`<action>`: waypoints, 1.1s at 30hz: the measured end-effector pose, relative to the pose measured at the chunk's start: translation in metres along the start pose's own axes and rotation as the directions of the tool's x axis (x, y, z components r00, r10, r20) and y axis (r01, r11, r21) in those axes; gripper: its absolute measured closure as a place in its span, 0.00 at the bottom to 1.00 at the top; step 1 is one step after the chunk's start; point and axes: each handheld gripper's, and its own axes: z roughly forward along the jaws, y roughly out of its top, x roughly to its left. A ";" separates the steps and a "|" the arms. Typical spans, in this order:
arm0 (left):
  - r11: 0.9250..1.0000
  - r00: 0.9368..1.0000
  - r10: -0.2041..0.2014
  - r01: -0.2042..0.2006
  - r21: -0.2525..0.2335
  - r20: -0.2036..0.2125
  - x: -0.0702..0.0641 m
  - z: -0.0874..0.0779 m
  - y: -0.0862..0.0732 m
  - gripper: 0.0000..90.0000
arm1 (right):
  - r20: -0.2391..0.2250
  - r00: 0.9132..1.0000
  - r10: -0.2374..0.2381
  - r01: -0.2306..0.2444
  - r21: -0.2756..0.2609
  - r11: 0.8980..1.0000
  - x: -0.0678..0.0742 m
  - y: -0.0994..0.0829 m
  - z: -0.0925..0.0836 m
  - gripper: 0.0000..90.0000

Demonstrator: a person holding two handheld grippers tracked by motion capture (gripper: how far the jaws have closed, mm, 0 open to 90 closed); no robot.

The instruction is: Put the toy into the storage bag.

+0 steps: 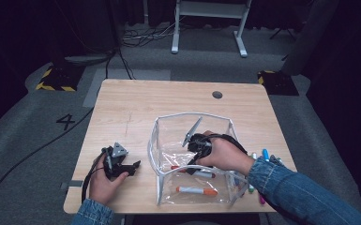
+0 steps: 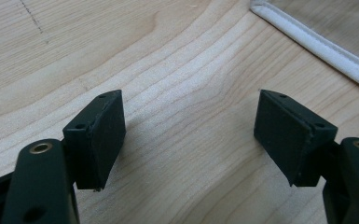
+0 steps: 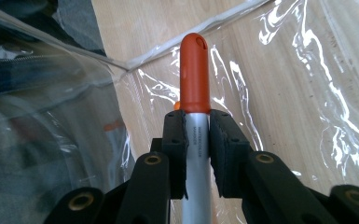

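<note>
Around the clear plastic pouch [image 1: 169, 140] the wooden table [image 1: 131, 108] lay mostly bare: wide open board behind it toward the far edge and to its left, with only a small round hole [image 1: 217, 94] near the far edge. To the pouch's right the room was tight, a narrow strip of table where several loose markers [image 1: 265, 154] lay close to the table's right edge. The pouch's near side sat close to the table's front edge, its white-trimmed rim [image 2: 317, 44] standing open at the top.

Left of the pouch, the left gripper [image 1: 130, 167] rested low over bare wood in the person's left hand [image 1: 104, 180], apart from the pouch. Its jaws stood wide apart with nothing between them, just wood grain below and the pouch's white trim off to one side.

Inside the pouch's open top, the right gripper [image 3: 196, 135] was reaching down, held by the right hand [image 1: 225, 154] in a denim sleeve [image 1: 290, 190]. Its jaws were closed tight on the silver barrel of a marker with an orange cap [image 3: 194, 74], the cap sticking out past the jaw tips above the crinkled plastic floor. On that floor, another orange-capped marker [image 1: 197, 191] lay toward the near wall, and a red-ended one [image 1: 201, 173] lay just below the hand.
</note>
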 end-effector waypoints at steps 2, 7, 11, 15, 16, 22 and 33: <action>1.000 1.000 0.000 0.000 0.000 -0.001 0.000 0.000 0.000 0.28 | -0.005 1.000 -0.004 0.004 0.019 1.000 -0.001 0.000 0.005 0.86; 1.000 1.000 0.003 -0.003 0.000 0.001 0.000 0.000 0.000 0.28 | -0.028 1.000 -0.001 0.002 0.055 0.999 -0.004 0.000 0.012 0.86; 1.000 1.000 0.004 -0.004 0.000 0.002 0.000 0.000 0.000 0.28 | -0.047 0.999 0.011 -0.007 0.080 0.997 -0.005 0.000 0.015 0.86; 1.000 1.000 0.004 -0.004 0.000 0.002 0.000 0.000 0.000 0.28 | -0.059 0.998 0.018 -0.012 0.106 0.994 -0.008 -0.001 0.020 0.86; 1.000 1.000 0.004 -0.004 0.000 0.002 0.000 0.000 0.000 0.28 | -0.055 0.998 0.018 -0.012 0.115 0.993 -0.008 -0.001 0.021 0.86; 1.000 1.000 0.004 -0.004 0.000 0.002 0.000 0.000 0.000 0.28 | -0.071 0.997 0.025 -0.013 0.162 0.987 -0.009 -0.001 0.028 0.86; 1.000 1.000 0.005 -0.005 0.001 0.003 0.000 0.000 0.000 0.28 | -0.069 0.997 0.026 -0.011 0.208 0.978 -0.014 -0.002 0.038 0.86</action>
